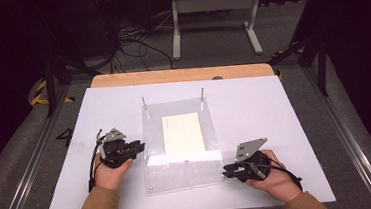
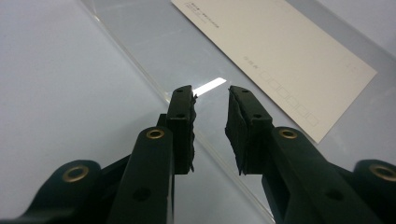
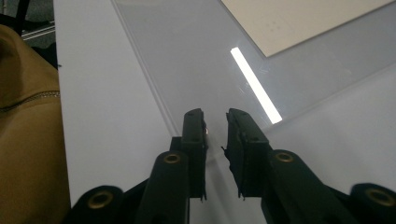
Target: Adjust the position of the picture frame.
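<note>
A clear acrylic sheet (image 1: pixel 184 172) lies flat in the middle of the white table (image 1: pixel 254 109). A cream postcard (image 1: pixel 182 132) lies within its outline. My left gripper (image 1: pixel 139 147) rests at the sheet's left edge. In the left gripper view the sheet's edge (image 2: pixel 154 88) runs between the parted jaws of the left gripper (image 2: pixel 210 95), and the pads press on nothing; the postcard (image 2: pixel 280 51) lies beyond. My right gripper (image 1: pixel 225 170) sits at the sheet's near right corner. In the right gripper view the right gripper (image 3: pixel 215 119) stands open over the sheet (image 3: pixel 187 56), near its edge.
Two thin metal pins (image 1: pixel 143 102) (image 1: pixel 201 92) stand upright at the sheet's far edge. A bright strip of reflected light (image 1: pixel 182 158) crosses the sheet below the postcard. Brown sleeves (image 1: pixel 99 206) come in from the table's near edge. A wooden strip (image 1: pixel 181 75) borders the far side.
</note>
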Demonstrator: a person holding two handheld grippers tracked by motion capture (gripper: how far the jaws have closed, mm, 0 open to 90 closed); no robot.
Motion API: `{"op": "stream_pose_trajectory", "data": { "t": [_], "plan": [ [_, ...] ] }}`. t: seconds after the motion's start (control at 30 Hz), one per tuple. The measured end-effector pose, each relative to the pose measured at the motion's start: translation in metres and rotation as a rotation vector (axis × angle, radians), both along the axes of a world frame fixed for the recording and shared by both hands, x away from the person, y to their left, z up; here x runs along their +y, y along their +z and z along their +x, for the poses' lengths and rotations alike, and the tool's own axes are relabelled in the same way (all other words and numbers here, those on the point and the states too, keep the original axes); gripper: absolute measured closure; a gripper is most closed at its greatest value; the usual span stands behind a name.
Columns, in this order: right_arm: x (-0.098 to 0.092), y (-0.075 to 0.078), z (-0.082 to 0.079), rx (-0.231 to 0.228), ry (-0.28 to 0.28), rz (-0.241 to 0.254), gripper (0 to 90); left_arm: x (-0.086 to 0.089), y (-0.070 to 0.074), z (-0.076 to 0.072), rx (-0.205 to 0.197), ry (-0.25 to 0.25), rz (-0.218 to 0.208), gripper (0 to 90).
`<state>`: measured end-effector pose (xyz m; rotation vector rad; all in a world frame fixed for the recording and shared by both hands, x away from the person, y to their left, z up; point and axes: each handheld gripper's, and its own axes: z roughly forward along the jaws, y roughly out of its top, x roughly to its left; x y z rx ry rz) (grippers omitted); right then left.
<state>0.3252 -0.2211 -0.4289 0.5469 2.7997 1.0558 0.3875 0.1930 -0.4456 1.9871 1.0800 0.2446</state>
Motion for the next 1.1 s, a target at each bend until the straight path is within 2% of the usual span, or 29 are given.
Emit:
{"op": "stream_pose_trajectory", "data": {
  "t": [0.1, 0.3, 0.43, 0.5, 0.57, 0.87, 1.1],
  "plan": [
    [0.006, -0.003, 0.0, 0.001, 0.019, -0.013, 69.5, 0.002, -0.001, 0.0, 0.003, 0.01, -0.004, 70.1],
    [0.013, -0.007, 0.002, -0.011, 0.039, -0.028, 68.6, 0.003, -0.003, 0.001, 0.01, 0.016, 0.005, 68.9],
    [0.014, -0.011, 0.002, -0.015, 0.052, -0.032, 72.4, 0.003, -0.004, 0.002, 0.014, 0.021, 0.005, 68.9],
    [0.014, -0.011, 0.002, -0.022, 0.063, -0.04, 79.7, 0.004, -0.005, 0.002, 0.023, 0.025, 0.005, 68.9],
    [0.014, -0.01, 0.001, -0.027, 0.067, -0.043, 82.8, 0.005, -0.006, 0.003, 0.023, 0.023, 0.009, 70.0],
    [0.014, -0.01, 0.001, -0.029, 0.088, -0.056, 83.2, 0.004, -0.007, 0.003, 0.039, 0.023, 0.009, 70.7],
    [0.013, -0.009, -0.014, -0.004, 0.119, -0.061, 83.2, 0.004, -0.008, 0.004, 0.05, 0.024, 0.025, 71.3]
  ]
}}
